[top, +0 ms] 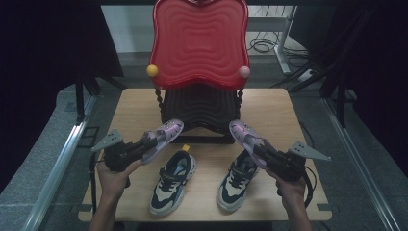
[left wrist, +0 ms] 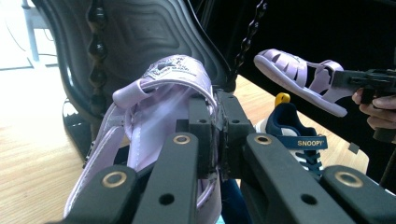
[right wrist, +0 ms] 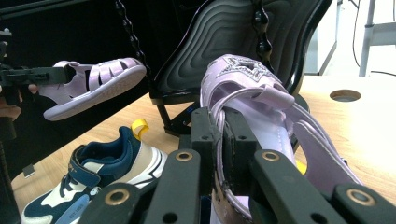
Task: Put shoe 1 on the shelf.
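Left gripper (top: pixel 144 145): jaws clamped on the side wall of the left sandal (top: pixel 163 137), which is held off the table with its toe pointing forward and up toward the rack.
Right gripper (top: pixel 260 149): jaws pinched on the edge of the right sandal (top: pixel 245 135), lifted the same way, toe angled toward the middle.
Why held so: gripping each lilac sandal by its rim leaves the sole free, so it can probably be set flat on a shelf.
Shoe rack (top: pixel 199 108): black wavy shelf under a red top tray (top: pixel 199 43), at the table's far edge, just ahead of both sandals.
Sneakers: the left sneaker (top: pixel 172 182) and right sneaker (top: pixel 236 179) stand side by side on the wooden table (top: pixel 134 106), toes toward the person, below and between the grippers.
Step in hand: likely carrying the pair to the rack.
Unclear: whether either toe touches the shelf is hard to tell.
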A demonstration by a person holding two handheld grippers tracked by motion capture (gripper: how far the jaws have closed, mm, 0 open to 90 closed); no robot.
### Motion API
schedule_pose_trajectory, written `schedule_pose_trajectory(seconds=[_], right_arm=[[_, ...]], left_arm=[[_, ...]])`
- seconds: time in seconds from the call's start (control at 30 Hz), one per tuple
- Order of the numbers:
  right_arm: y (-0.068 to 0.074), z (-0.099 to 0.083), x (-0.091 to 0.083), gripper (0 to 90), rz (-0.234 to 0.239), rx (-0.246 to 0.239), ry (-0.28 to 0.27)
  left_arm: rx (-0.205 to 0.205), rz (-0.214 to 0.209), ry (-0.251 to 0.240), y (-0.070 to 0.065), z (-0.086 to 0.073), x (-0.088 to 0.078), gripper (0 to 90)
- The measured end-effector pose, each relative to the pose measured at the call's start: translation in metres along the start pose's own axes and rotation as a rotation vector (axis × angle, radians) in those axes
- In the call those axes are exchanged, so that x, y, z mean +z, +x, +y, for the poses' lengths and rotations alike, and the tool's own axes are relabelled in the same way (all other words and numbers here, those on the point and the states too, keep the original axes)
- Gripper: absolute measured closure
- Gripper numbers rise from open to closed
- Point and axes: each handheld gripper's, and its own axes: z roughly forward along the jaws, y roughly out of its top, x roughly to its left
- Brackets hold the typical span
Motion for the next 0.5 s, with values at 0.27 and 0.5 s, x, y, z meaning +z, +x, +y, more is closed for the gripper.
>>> schedule_pose_trajectory(seconds=[0.27,0.5], right_arm=[[0.005,0.004,0.010,84.7,0.012,-0.002,0.000],[0.012,0.006,0.021,84.7,0.031,-0.001,-0.002]], left_arm=[[0.011,-0.010,0.004,-0.001,0.004,0.011,86.1],[0.004,-0.017,-0.005,0.000,0.006,0.017,86.1]])
